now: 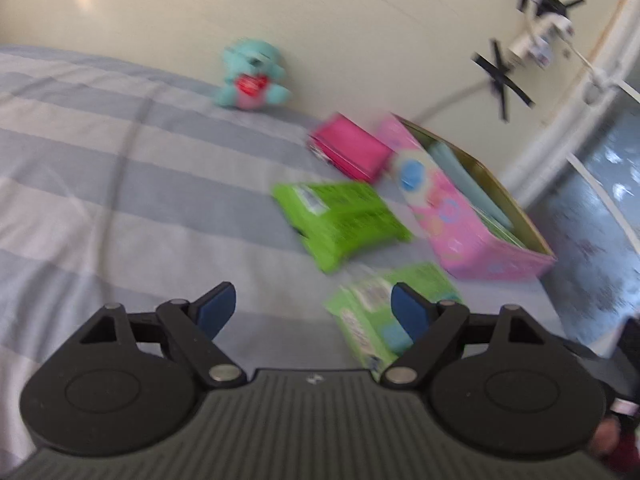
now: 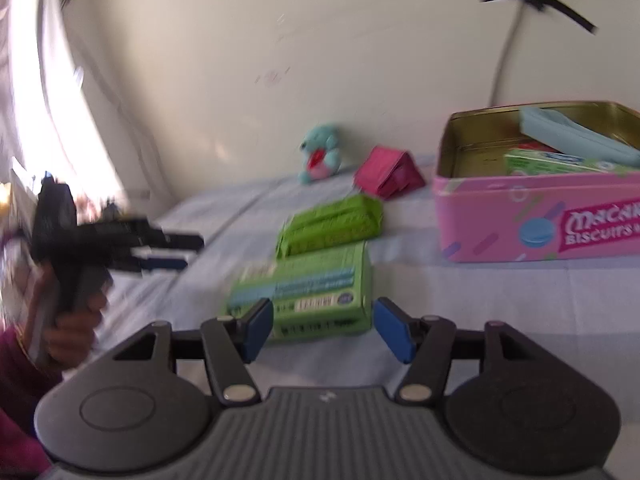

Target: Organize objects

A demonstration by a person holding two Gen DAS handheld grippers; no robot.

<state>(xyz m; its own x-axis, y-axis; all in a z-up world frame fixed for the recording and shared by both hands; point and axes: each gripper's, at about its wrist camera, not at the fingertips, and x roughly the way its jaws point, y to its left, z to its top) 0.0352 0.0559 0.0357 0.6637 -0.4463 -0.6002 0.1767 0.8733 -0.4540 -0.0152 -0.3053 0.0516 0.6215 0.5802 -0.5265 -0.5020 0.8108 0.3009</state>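
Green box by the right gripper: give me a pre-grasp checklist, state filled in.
1. Right gripper open: ok, its jaws are apart.
2. Green box lined up between the fingers: ok, roughly centred.
3. Fingers alongside the box: cannot tell, blur hides the depth.
4. Left gripper out of the way: ok, open, empty, off to the side.
5. Pink tin open to receive: ok, lid off, though items already lie inside.
6. Green packet apart from the box: cannot tell, they sit close.
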